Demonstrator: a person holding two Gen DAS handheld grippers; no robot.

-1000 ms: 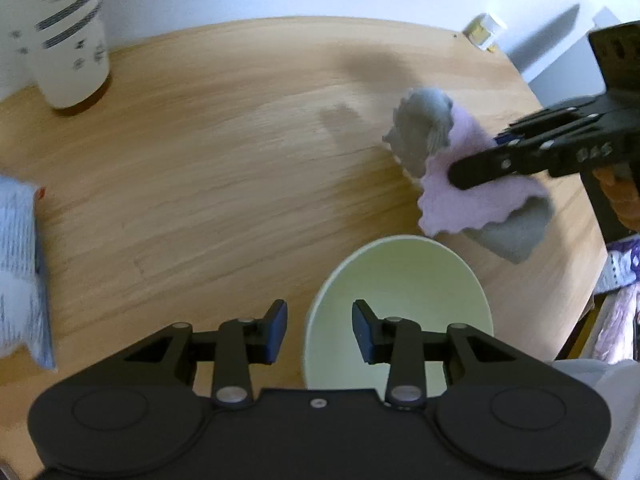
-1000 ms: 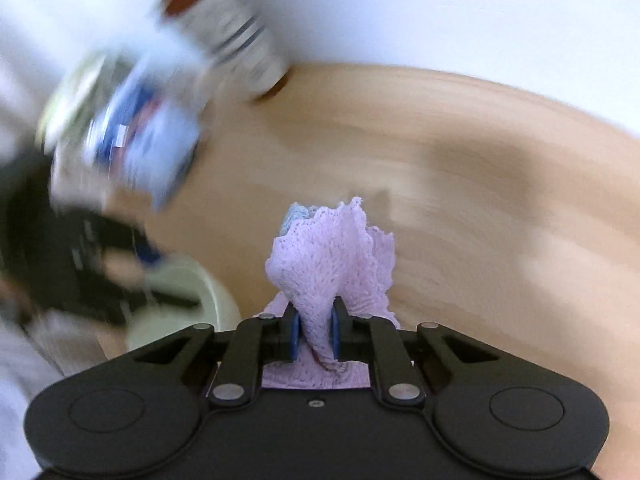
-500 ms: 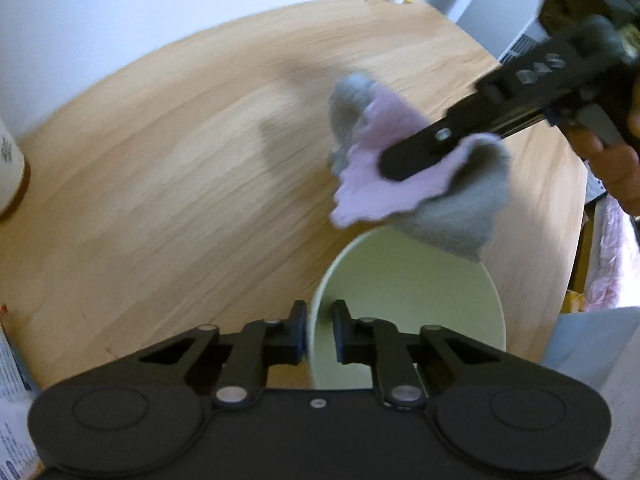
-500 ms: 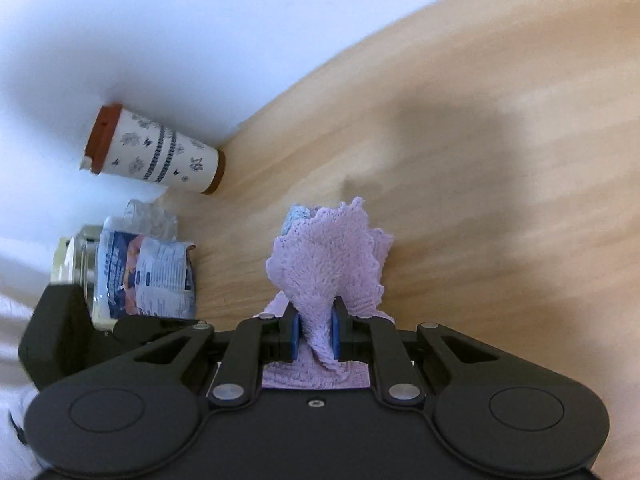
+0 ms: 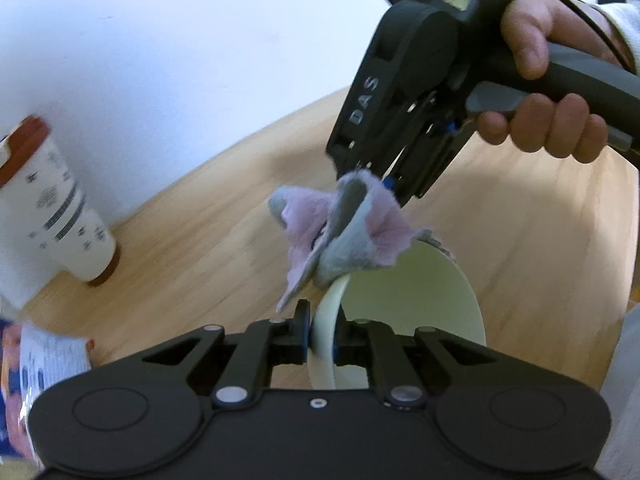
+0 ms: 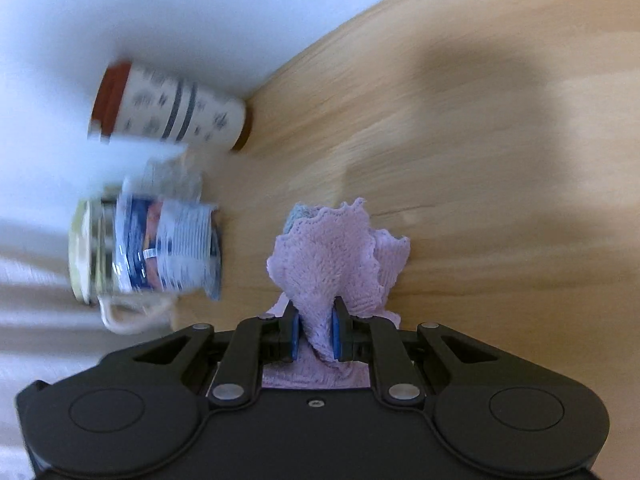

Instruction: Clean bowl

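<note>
1. On a round, pale wooden table (image 5: 200, 248), the left gripper (image 5: 320, 330) is clamped on the near rim of a pale green, smooth-sided bowl (image 5: 408, 300), which is tipped up on edge, its inside facing right.
2. The right gripper (image 6: 314, 334), held in a person's hand (image 5: 548, 120), grasps a bunched lilac-and-grey microfibre cloth (image 5: 340, 236) that touches the bowl's upper rim.
3. Risk: the thin rim pinch looks slight; a firm wipe against the bowl's wall could lever it out of the pads or twist it in them.
4. Risk: the cloth is held by one fold only; dragging it hard inside the bowl could pull it free, or leave loose flaps wiping while the fingers scrape the surface.
5. Risk: a white patterned tumbler with a brown lid (image 5: 56, 208) and a blue-and-white printed packet (image 6: 164, 248) stand close by to the left; a wide swing could topple them.
6. Hard to tell: the bowl's base and any resting point on the table are hidden behind the left gripper's body. Whether the bowl is dirty cannot be made out. The right wrist view does not show the bowl at all, and both views are motion-blurred at the left.
</note>
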